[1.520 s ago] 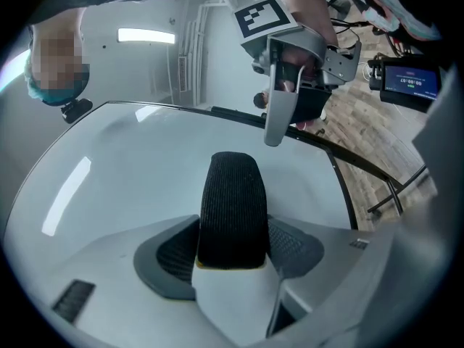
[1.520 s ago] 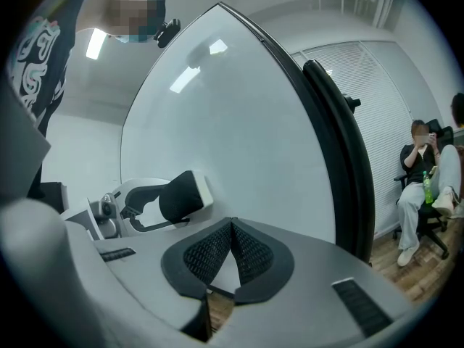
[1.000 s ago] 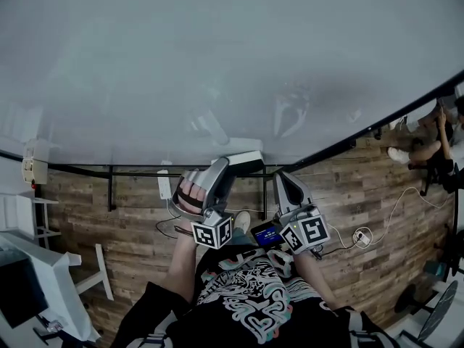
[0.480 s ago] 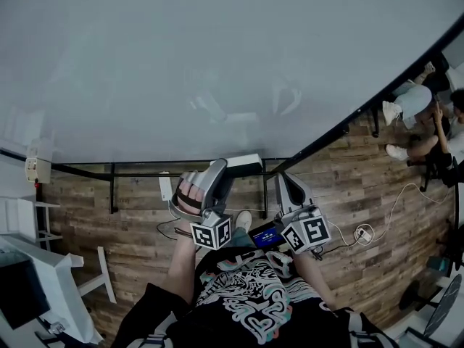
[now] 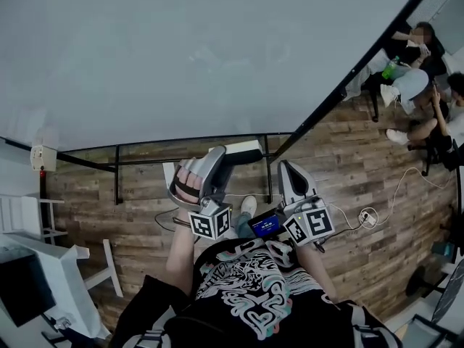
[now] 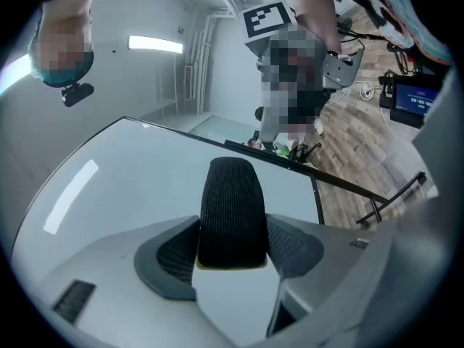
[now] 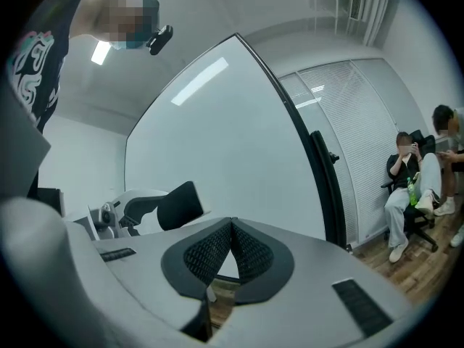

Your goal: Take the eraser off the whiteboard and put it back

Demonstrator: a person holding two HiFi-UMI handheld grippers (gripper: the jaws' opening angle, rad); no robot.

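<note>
Just short of the whiteboard: eraser in my left claw, right claw idle

Nearest the whiteboard's lower edge, my left claw [image 6: 232, 251] is closed part-way on the eraser [image 6: 230, 201], one ribbed pad on each long side, with the dark felt end poking out past the tips toward the board. I judge that side grip leaves the eraser free to be set back against the surface, and it looks to be off the board for now, though I cannot tell how wide the gap is. Beside it, equally short of the whiteboard, my right claw [image 7: 230, 227] has its jaws pressed together on nothing; it has no part in this step. Ahead, the whiteboard [image 5: 217, 56] is blank and fills most of my view. Past the whiteboard's right edge, people sit on chairs [image 7: 406, 187] over the wooden floor [image 5: 348, 187].
</note>
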